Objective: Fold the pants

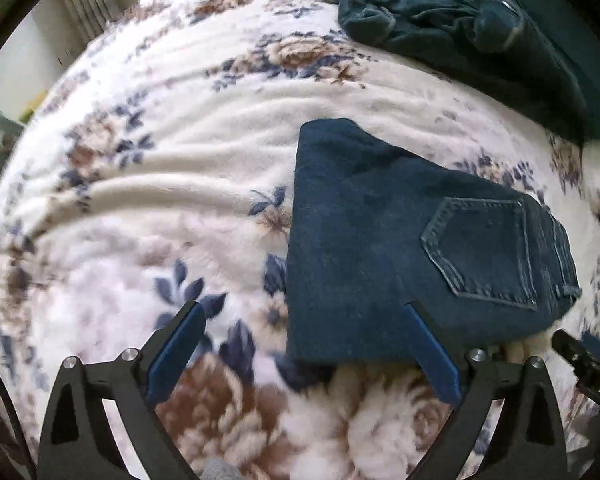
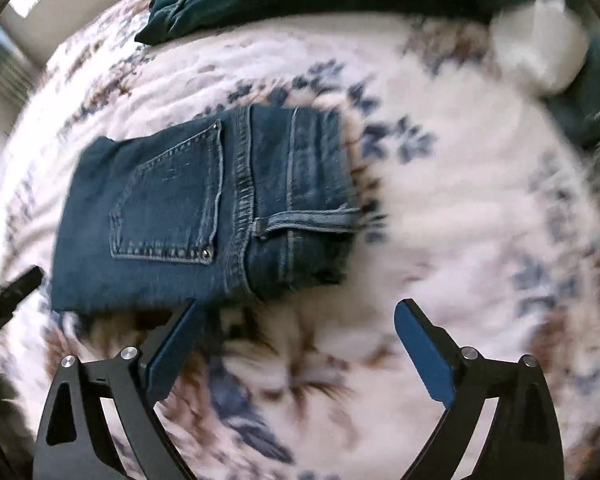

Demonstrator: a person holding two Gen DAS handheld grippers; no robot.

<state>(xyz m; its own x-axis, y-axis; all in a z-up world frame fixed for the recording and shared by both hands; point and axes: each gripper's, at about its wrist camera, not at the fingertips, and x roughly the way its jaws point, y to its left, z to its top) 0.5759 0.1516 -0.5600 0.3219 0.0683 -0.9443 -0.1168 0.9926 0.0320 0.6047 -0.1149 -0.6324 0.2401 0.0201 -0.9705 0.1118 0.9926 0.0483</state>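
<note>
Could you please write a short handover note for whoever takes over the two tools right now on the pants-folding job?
Left tool: open, nothing between its fingers, above the blanket at the near left corner of the jeans.
Right tool: open and empty, above the blanket just off the near edge of the jeans, toward their waistband end.
Jeans: folded into a compact rectangle, lying flat on the floral blanket, back pocket facing up.
Done: the fold looks complete and both tools have let go.
Left: possibly only tidying the edges. A crumpled dark green garment lies at the far side, untouched by either tool.
</note>
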